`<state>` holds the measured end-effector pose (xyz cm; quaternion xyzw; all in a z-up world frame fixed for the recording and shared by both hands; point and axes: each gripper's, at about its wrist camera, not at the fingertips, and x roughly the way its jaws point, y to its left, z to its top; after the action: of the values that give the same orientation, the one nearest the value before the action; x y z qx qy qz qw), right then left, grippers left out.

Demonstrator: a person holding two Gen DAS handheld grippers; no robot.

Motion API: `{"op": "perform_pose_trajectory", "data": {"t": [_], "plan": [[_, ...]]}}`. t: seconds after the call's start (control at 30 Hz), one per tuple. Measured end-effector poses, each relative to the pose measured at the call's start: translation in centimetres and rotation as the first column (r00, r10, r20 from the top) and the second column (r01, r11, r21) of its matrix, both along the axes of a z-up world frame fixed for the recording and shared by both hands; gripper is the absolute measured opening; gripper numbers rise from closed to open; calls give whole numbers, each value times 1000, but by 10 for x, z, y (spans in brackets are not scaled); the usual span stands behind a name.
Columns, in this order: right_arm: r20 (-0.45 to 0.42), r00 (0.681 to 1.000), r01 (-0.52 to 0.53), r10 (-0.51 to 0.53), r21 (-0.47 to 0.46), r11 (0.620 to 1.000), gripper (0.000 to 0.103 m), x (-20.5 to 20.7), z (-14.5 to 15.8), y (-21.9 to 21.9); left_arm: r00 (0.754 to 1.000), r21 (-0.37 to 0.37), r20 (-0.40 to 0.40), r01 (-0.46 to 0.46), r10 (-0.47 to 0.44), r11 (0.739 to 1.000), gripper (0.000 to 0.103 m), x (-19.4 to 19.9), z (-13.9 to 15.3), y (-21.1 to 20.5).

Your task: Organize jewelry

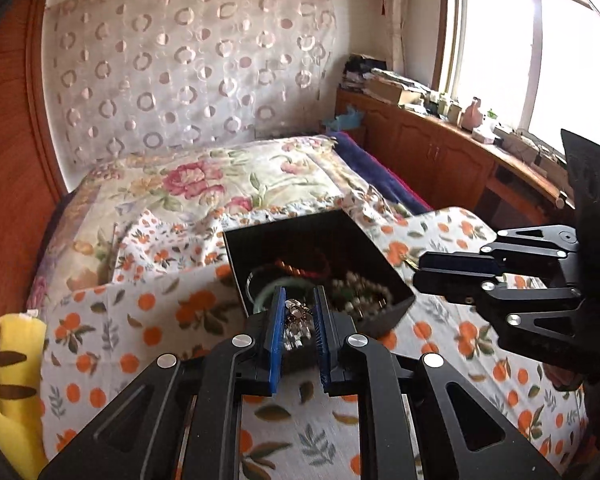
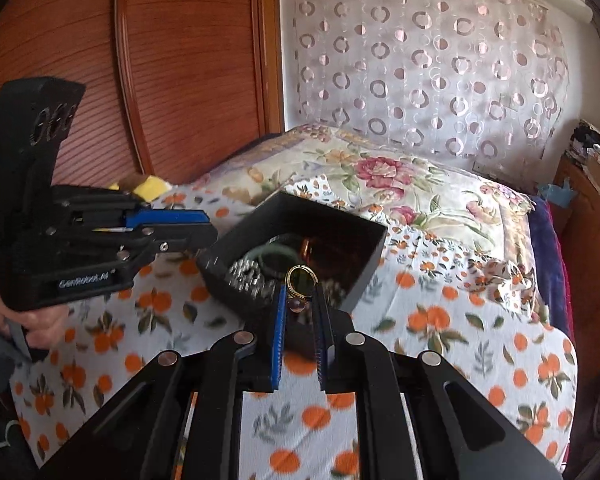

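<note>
A black open box [image 1: 384,316] [image 2: 332,216] sits on the orange-print bedsheet and holds several pieces: a green bangle [image 1: 266,292] [image 2: 278,256], a red-brown cord bracelet [image 1: 300,266] and a bead necklace [image 1: 364,294]. My left gripper [image 1: 299,300] is shut on a silvery cluster piece of jewelry [image 1: 298,320], just above the box's near rim; it also shows in the right wrist view [image 2: 172,226]. My right gripper [image 2: 300,286] is shut on a gold-rimmed oval pendant [image 2: 300,282] over the box's near edge; it also shows in the left wrist view [image 1: 420,270].
The bed carries the orange-print sheet [image 1: 148,320] [image 2: 460,320] and a floral quilt [image 1: 204,180] [image 2: 380,172] behind the box. A yellow plush toy [image 1: 8,384] lies at the left. A wooden cabinet [image 1: 432,148] with clutter runs under the window. A wooden wardrobe door [image 2: 180,60] stands behind.
</note>
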<state>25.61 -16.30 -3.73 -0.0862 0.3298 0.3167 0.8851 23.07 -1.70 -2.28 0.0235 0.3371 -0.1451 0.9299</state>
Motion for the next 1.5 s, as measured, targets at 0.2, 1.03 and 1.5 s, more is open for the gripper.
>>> {"op": "perform_pose_trajectory", "data": {"t": [0.2,1.03,1.5], "plan": [[-8,1000,9,-9,13,1000,15,16,0,5,1000,1,2,-17,17,1000,13,16,1,2],[-1,990,138,-138,63,988,49,-11,-2,-32,995,18,34,-99,99,995,79,20,4,7],[88,951,283,-296,134,950,101,-98,20,-54,976,58,69,-209,205,976,95,-88,14,8]]}}
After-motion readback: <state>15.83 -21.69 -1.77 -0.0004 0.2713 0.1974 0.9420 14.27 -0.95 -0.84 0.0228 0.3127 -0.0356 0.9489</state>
